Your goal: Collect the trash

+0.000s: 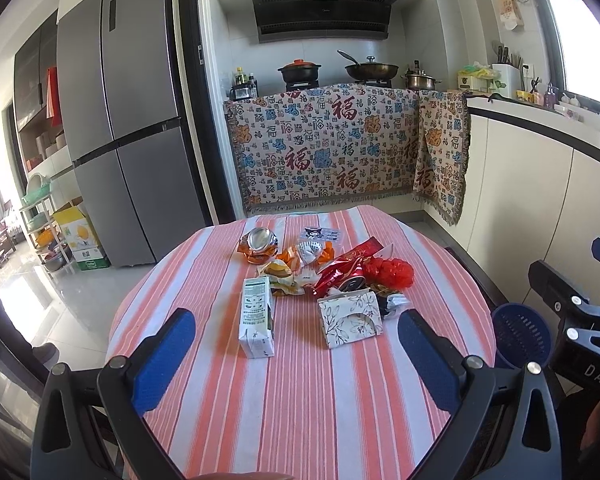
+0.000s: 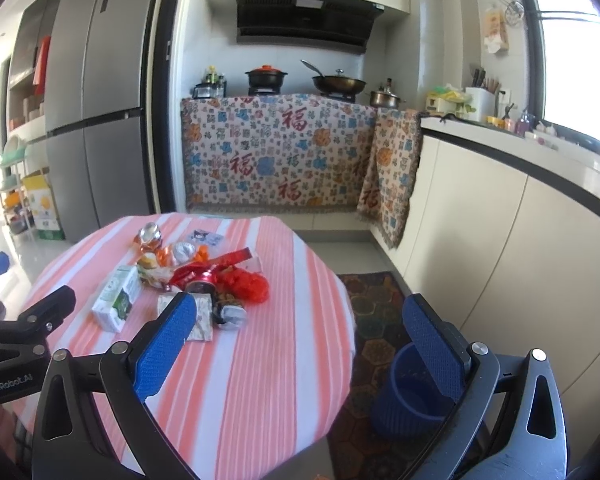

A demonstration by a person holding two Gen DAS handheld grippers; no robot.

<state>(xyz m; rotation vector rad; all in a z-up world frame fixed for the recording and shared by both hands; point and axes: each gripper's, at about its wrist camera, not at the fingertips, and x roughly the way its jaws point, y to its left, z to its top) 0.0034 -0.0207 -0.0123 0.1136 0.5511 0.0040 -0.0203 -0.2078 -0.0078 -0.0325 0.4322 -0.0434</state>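
Note:
A heap of trash lies on the round table with a pink-striped cloth (image 1: 300, 400): a white and green milk carton (image 1: 256, 316), a floral paper box (image 1: 350, 318), a crushed can (image 1: 259, 245), a red plastic bag (image 1: 390, 272), red foil wrappers (image 1: 342, 268) and snack wrappers (image 1: 280, 276). My left gripper (image 1: 296, 354) hovers open over the near side of the table, short of the carton and box. My right gripper (image 2: 300, 344) is open at the table's right edge, above a blue waste bin (image 2: 410, 396) on the floor; the same bin (image 1: 522, 334) shows in the left wrist view.
A patterned rug (image 2: 376, 308) lies under the bin. White counter cabinets (image 2: 500, 248) run along the right. A grey fridge (image 1: 128, 120) stands at the left and a stove draped with a patterned cloth (image 1: 324, 148) is behind the table.

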